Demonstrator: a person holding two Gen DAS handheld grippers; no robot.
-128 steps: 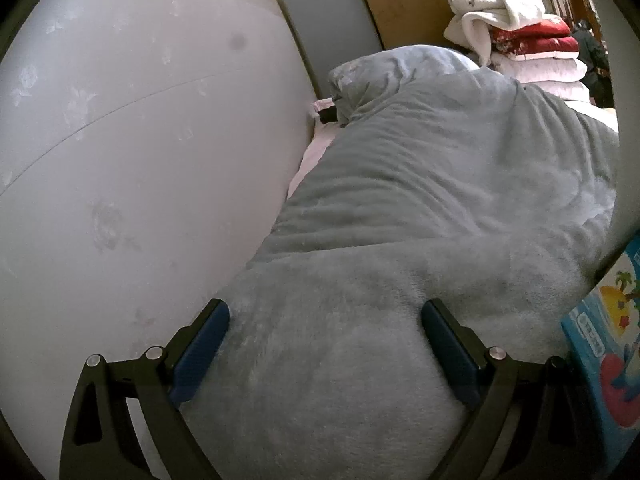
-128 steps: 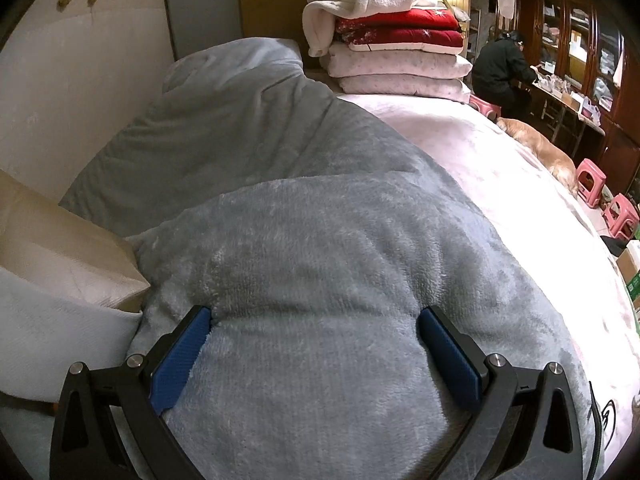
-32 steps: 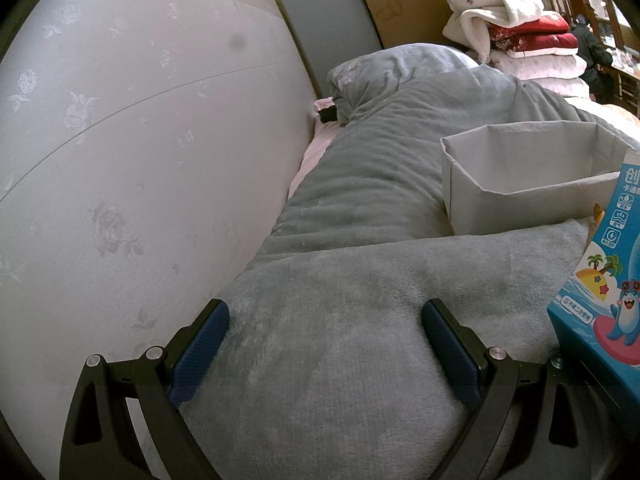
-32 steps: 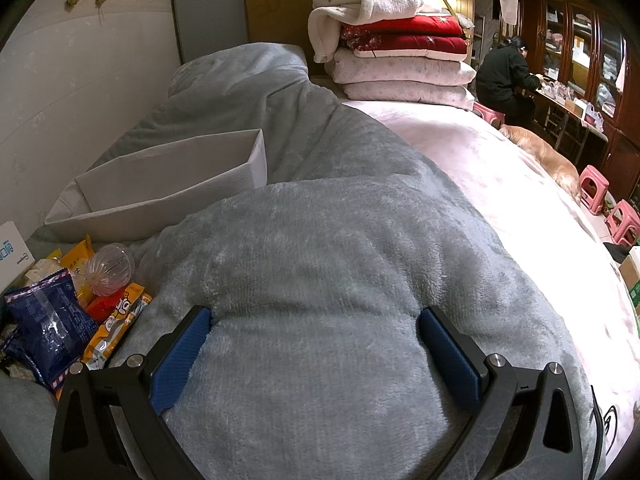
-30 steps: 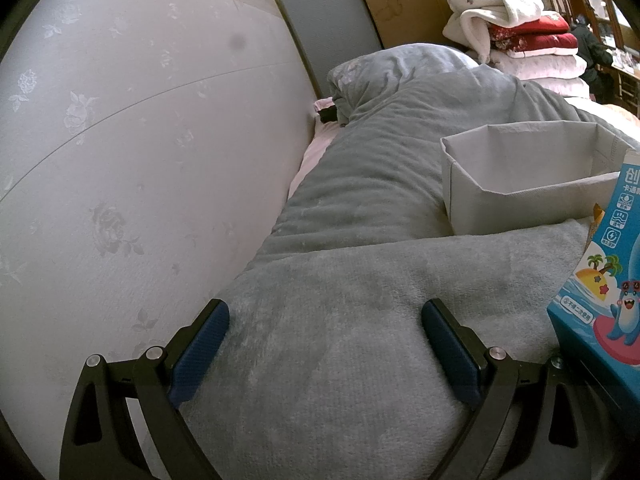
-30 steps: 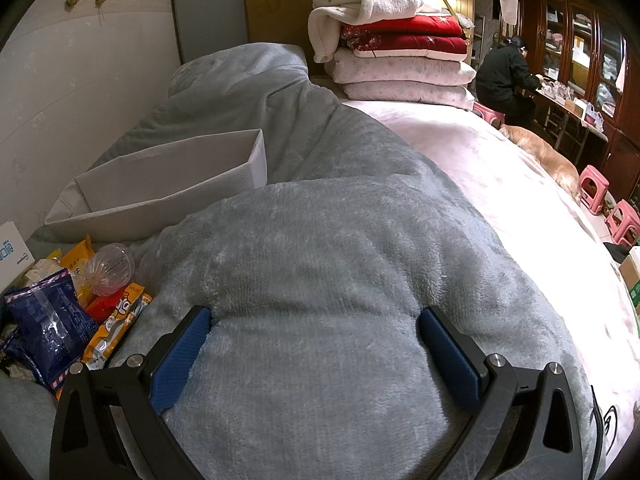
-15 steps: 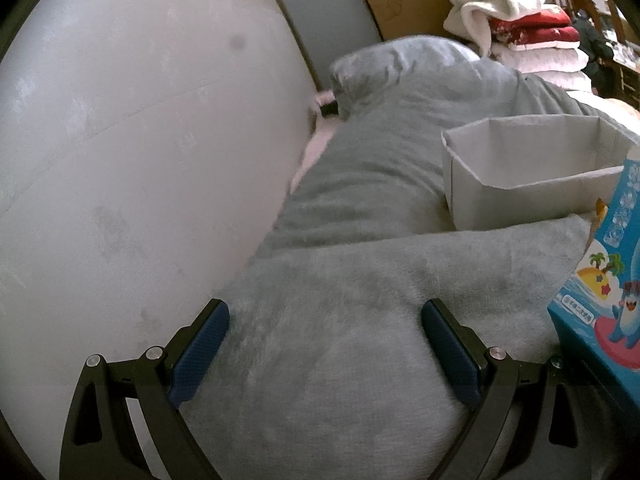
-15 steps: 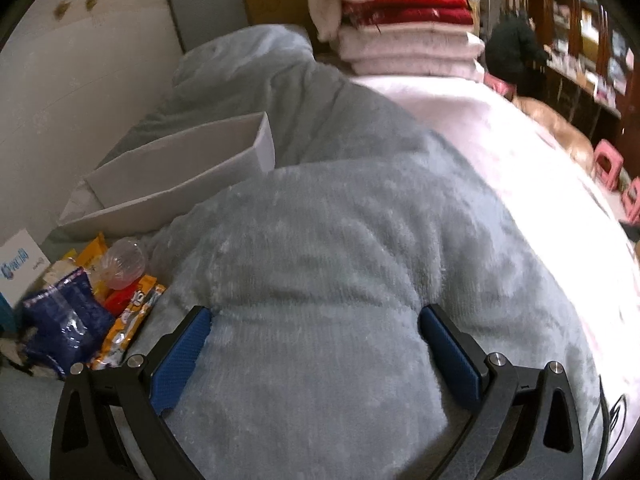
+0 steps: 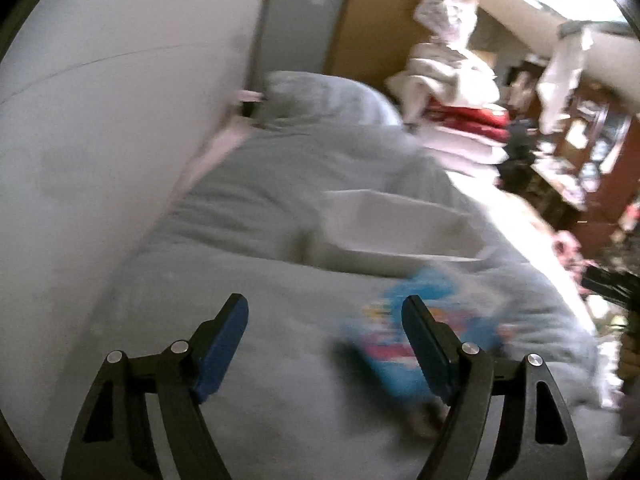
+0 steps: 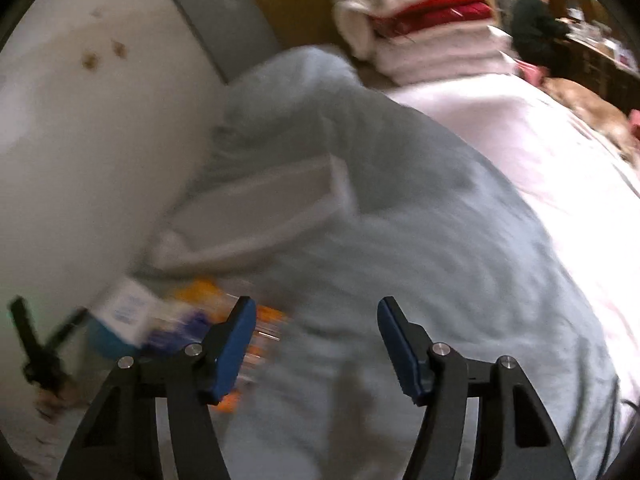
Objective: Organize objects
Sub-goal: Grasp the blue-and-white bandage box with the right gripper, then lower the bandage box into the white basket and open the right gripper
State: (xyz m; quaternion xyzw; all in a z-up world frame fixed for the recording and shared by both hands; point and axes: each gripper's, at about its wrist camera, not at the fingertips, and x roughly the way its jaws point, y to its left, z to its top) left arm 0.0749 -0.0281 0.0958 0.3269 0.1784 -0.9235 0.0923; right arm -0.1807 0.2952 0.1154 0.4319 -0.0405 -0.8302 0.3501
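Observation:
Both views are blurred by motion. A white fabric bin (image 9: pixel 392 232) (image 10: pixel 272 208) stands open on the grey blanket (image 9: pixel 260 360) (image 10: pixel 440 280). In front of it lie a blue picture carton (image 9: pixel 440 296) (image 10: pixel 124 312) and orange snack packets (image 10: pixel 200 292). My left gripper (image 9: pixel 326 320) hovers over the blanket, its jaws closing on nothing; the carton lies past its right finger. My right gripper (image 10: pixel 316 320) is also closing with only blanket between its jaws; the packets lie behind its left finger. Each view catches the other gripper as a dark shape at its edge.
A white padded wall (image 9: pixel 100 140) runs along the left. Folded white and red bedding (image 10: pixel 420 12) is stacked at the head of the bed. Pink bedding (image 10: pixel 520 140) covers the right side. A person in dark clothes (image 10: pixel 536 20) sits by wooden cabinets.
Both grippers have lifted off the blanket and tilted, and both pairs of jaws have narrowed. The bin, carton and packets now sit nearer the middle of each view.

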